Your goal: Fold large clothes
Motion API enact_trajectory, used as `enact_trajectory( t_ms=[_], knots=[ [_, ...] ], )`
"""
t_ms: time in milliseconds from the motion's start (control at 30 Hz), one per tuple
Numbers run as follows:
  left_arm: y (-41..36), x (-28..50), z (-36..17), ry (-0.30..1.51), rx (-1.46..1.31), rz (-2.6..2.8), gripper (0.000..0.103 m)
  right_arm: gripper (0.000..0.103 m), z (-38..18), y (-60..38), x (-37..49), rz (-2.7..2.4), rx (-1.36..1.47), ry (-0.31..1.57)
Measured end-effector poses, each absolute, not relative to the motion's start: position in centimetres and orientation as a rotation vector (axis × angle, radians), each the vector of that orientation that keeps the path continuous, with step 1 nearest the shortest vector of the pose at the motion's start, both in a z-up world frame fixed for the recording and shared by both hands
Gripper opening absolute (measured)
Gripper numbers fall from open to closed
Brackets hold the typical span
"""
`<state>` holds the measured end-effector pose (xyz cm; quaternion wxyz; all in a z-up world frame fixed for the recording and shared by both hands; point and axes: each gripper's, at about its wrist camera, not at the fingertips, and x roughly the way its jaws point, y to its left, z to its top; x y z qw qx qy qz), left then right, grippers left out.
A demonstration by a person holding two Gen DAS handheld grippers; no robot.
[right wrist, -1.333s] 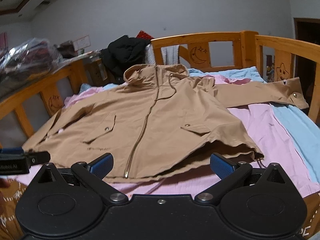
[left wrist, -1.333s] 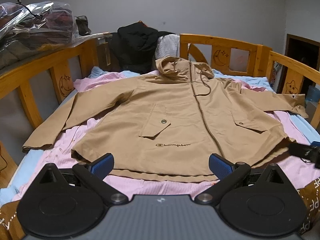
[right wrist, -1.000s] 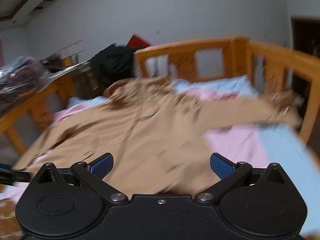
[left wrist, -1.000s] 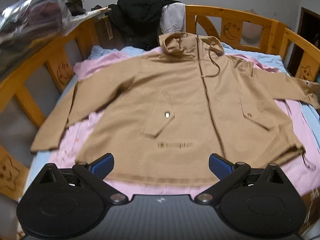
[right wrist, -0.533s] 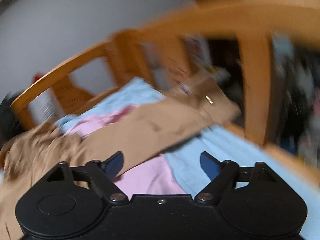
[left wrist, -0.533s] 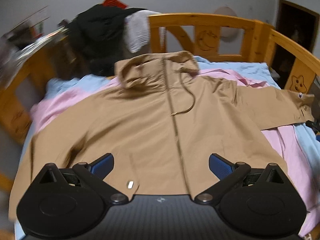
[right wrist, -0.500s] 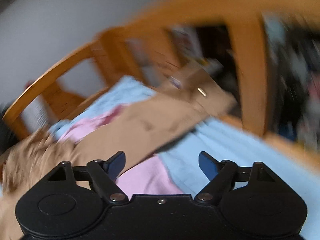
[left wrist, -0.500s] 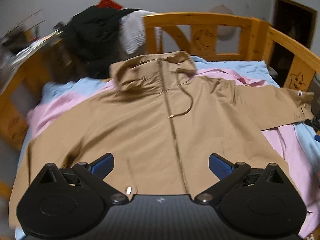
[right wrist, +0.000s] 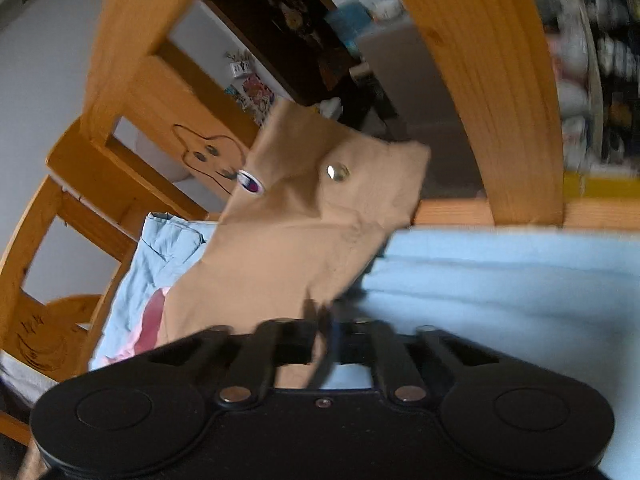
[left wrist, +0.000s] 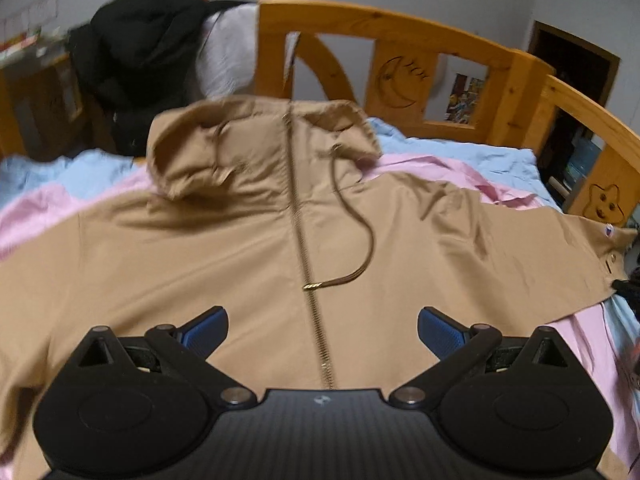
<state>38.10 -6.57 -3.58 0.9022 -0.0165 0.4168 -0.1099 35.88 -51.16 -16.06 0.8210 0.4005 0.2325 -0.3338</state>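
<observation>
A tan hooded jacket [left wrist: 224, 248] lies spread face up on the bed, zipper closed, hood at the far end. My left gripper [left wrist: 320, 326] hovers open and empty over its chest, near the zipper. The jacket's right sleeve [left wrist: 552, 256] stretches to the bed's right rail. In the right wrist view my right gripper [right wrist: 324, 336] is shut on the lower edge of that sleeve [right wrist: 296, 240], close to the cuff with its snap button [right wrist: 337, 172]. The right gripper shows as a dark tip at the sleeve end in the left wrist view [left wrist: 626, 286].
Pink [left wrist: 440, 170] and light blue [right wrist: 500, 280] garments lie under the jacket. Wooden bed rails [left wrist: 400, 28] [right wrist: 492, 80] enclose the bed. A black coat [left wrist: 136, 52] and grey cloth [left wrist: 226, 56] hang at the headboard. A cluttered shelf [right wrist: 600, 60] stands past the right rail.
My left gripper moved forward from the hem to the chest, staying open. My right gripper swung right to the sleeve cuff and closed on its edge.
</observation>
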Motion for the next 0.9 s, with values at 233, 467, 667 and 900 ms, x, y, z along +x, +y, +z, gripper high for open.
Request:
enact_trajectory(
  t_ms=[233,467,667,900],
  knots=[
    [-2.6,38.6,-3.3,0.811,-0.09,-0.191,0.102,0.001,-7.6,-42.9,38.6,-0.586,0.341,0.331],
    [2.7,37.4,-1.7,0.76,-0.135,-0.068,0.102,0.001,-3.9,-23.9,41.0,-0.04,-0.334,0.164],
    [6.3,36.4,-1.4,0.738,-0.172,-0.021,0.102,0.001,-12.4,-13.0,33.6,0.491,-0.935,0.266],
    [5.3,37.9,-2.7,0.725,-0.258,-0.207,0.102,0.043,-13.4,-16.2,29.7,0.572,-0.714,0.533]
  ],
)
